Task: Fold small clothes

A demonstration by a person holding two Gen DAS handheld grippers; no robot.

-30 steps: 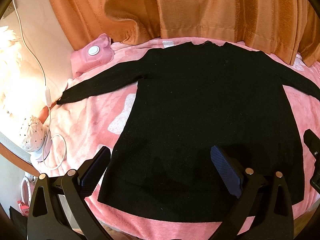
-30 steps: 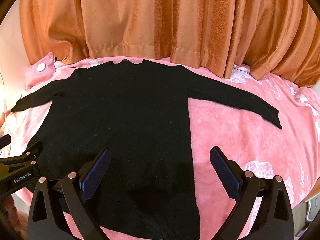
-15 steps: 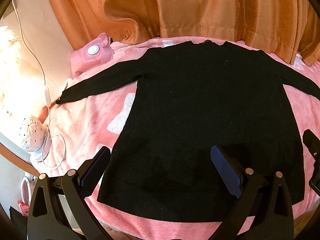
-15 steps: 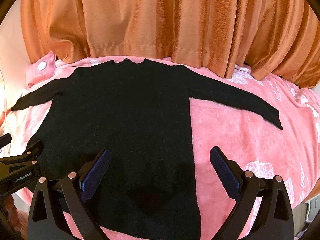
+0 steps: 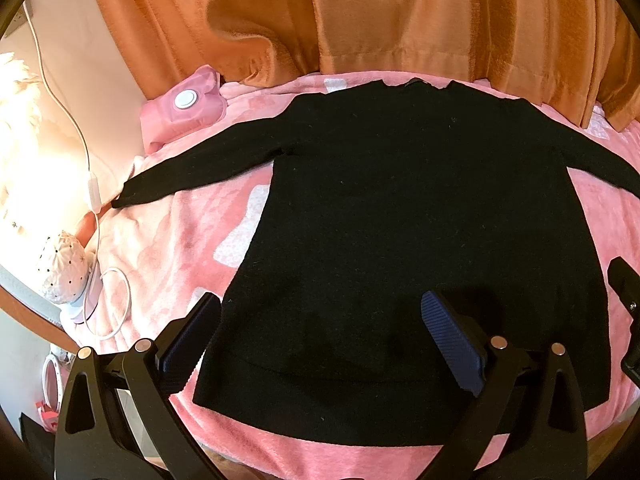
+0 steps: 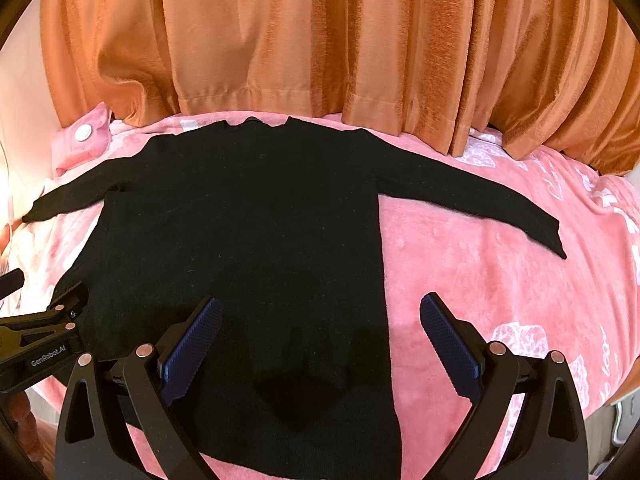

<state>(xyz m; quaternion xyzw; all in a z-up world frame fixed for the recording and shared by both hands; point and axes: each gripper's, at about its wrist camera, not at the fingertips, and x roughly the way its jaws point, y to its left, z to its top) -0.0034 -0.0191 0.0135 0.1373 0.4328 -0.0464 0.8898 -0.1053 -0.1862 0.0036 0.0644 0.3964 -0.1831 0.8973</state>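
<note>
A black long-sleeved sweater (image 5: 416,220) lies flat on a pink blanket (image 5: 180,240), collar toward the curtain, both sleeves spread out sideways. My left gripper (image 5: 320,334) hovers open above the sweater's lower left hem, holding nothing. In the right wrist view the same sweater (image 6: 248,232) fills the left and middle, its right sleeve (image 6: 480,196) reaching out over the blanket (image 6: 500,280). My right gripper (image 6: 320,336) hangs open above the lower right hem, empty. The left gripper's body (image 6: 36,340) shows at that view's left edge.
Orange curtains (image 6: 320,40) hang behind the bed. A pink pouch with a white button (image 5: 186,110) lies at the far left by the sleeve. A white cable (image 5: 92,184) and a dotted white ball (image 5: 62,268) sit at the bed's left edge.
Both views have shifted very slightly; the sweater lies as before and both grippers stay open.
</note>
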